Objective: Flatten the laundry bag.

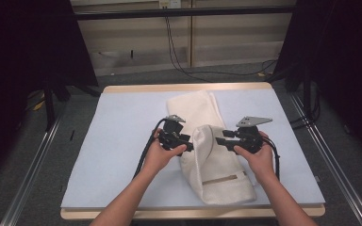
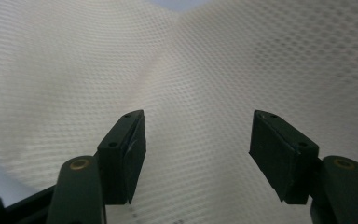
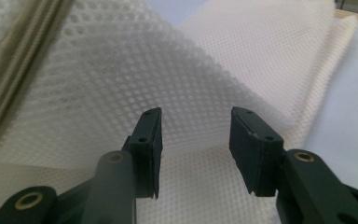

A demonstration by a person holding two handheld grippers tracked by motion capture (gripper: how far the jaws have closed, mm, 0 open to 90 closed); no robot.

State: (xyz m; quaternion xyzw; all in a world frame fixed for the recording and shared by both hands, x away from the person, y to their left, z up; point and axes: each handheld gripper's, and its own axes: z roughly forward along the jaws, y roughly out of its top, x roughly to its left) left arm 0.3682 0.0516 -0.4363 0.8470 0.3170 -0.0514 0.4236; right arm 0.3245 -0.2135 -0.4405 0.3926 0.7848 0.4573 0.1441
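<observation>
A cream waffle-weave towel lies lengthwise down the middle of the table, with a raised fold near its centre. My left gripper sits at the towel's left edge, and in the left gripper view its jaws stand wide apart with cloth right in front and nothing between them. My right gripper is at the towel's right side; in the right gripper view its jaws are parted over the lifted fold, touching nothing. A tan stripe crosses the towel's near end.
A pale blue sheet covers the wooden table. Metal rails run along both sides of the table. Black stands and cables sit on the floor behind.
</observation>
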